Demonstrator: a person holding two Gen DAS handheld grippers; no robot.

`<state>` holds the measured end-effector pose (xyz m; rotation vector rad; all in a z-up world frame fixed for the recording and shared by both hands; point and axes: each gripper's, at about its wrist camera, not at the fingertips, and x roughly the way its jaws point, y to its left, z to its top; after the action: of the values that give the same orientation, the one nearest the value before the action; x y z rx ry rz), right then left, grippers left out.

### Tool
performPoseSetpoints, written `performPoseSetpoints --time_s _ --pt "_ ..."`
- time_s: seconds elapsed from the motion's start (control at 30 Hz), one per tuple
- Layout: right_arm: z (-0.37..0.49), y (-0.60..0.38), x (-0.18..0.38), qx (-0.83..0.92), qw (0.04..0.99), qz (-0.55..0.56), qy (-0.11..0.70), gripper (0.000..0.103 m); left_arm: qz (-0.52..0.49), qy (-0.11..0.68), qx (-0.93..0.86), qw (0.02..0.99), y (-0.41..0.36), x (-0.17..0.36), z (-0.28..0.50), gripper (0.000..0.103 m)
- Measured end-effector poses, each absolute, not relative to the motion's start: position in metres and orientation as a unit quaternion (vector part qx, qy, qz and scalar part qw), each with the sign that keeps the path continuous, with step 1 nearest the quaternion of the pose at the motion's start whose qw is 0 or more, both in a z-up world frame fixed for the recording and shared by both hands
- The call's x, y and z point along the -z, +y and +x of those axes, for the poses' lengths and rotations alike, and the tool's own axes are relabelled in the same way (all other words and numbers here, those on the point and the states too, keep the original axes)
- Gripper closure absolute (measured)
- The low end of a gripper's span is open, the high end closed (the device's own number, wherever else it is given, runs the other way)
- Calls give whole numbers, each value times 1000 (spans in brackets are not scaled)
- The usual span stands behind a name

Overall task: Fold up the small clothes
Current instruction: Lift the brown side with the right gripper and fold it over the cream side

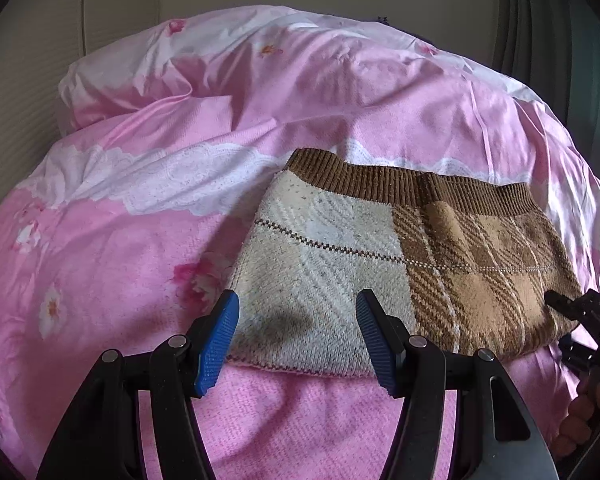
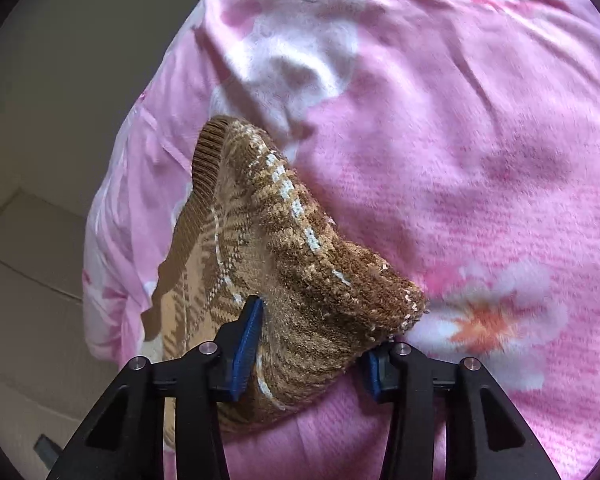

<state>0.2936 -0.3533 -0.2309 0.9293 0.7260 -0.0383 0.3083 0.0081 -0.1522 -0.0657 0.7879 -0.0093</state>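
A small knitted garment (image 1: 380, 256), cream plaid on its left half and brown plaid on its right, with a ribbed brown band along the far edge, lies flat on the pink bedding. My left gripper (image 1: 296, 324) hovers open over its near cream corner, blue pads wide apart. At the right edge of the left wrist view, my right gripper (image 1: 572, 308) reaches the brown corner. In the right wrist view the right gripper (image 2: 312, 356) is shut on the garment (image 2: 300, 264), whose brown edge bunches up between the blue pads.
A pink floral duvet (image 1: 260, 92) with a white lace-print band covers the bed and is rumpled at the back. A beige wall stands behind it, and a dark curtain (image 1: 540, 20) hangs at the right. A person's fingers (image 1: 584, 416) hold the right gripper. Floor (image 2: 28, 320) shows beyond the bed's edge.
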Motion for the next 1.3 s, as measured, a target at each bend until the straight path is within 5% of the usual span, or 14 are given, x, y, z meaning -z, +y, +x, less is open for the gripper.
performPoseSetpoints --time_s 0.1,0.6,0.93,1.3 --pt "287 -339 207 20 864 385 322 79 -40 381 4 924 14 148 306 43" --pt "295 -157 84 0 979 -23 202 81 -87 367 -47 925 119 128 277 42" --pt "300 15 155 -68 914 -330 228 81 -129 359 -104 919 224 140 250 42" --pt "282 44 206 -96 877 -397 254 80 -146 371 -104 911 252 161 242 42"
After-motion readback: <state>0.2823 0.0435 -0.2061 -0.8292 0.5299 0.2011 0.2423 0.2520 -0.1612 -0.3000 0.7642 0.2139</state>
